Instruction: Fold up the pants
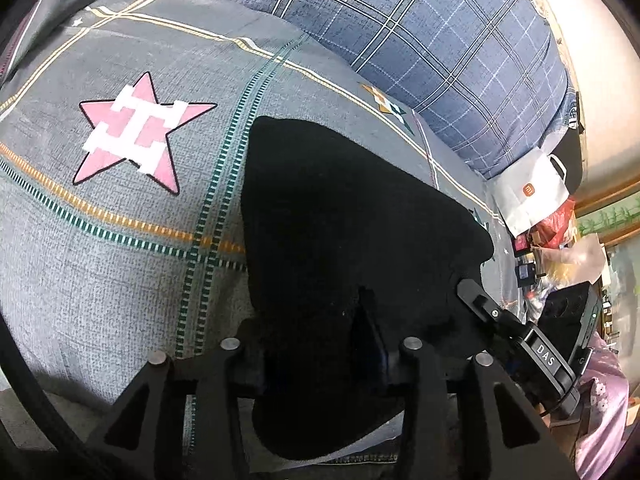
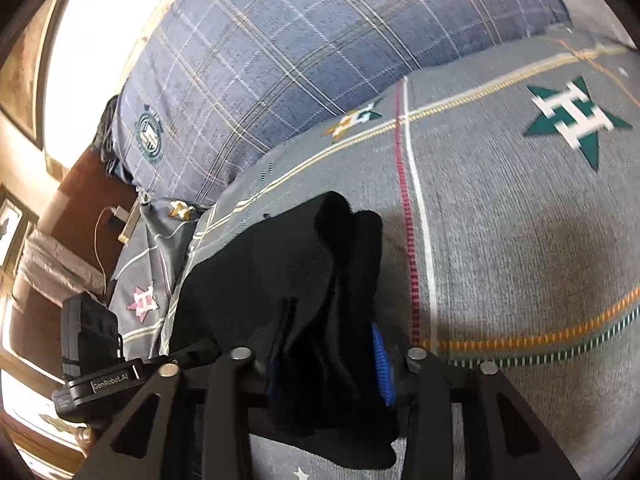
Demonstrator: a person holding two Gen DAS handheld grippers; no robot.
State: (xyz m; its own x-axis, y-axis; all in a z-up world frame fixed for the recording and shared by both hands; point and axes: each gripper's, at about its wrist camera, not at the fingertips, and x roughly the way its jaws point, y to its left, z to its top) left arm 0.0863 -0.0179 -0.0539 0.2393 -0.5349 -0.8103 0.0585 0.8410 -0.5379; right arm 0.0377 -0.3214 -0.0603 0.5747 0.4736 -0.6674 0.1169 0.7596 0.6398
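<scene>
The black pants (image 1: 344,220) lie on the grey bedsheet (image 1: 120,272) and drape over both grippers. My left gripper (image 1: 320,344) is shut on the pants' near edge; the cloth hides most of its fingers. The other gripper (image 1: 480,300) shows at the pants' right corner in the left wrist view. In the right wrist view my right gripper (image 2: 332,352) is shut on a bunched fold of the pants (image 2: 320,280), with a blue fingertip pad (image 2: 382,364) showing beside the cloth. The left gripper's body (image 2: 100,384) sits at the pants' far left.
A blue plaid pillow (image 1: 440,40) lies along the bed's far side, also seen in the right wrist view (image 2: 300,60). A white paper bag (image 1: 532,192) and clutter sit beyond the bed's right edge. A pink star print (image 1: 136,132) marks the sheet at left.
</scene>
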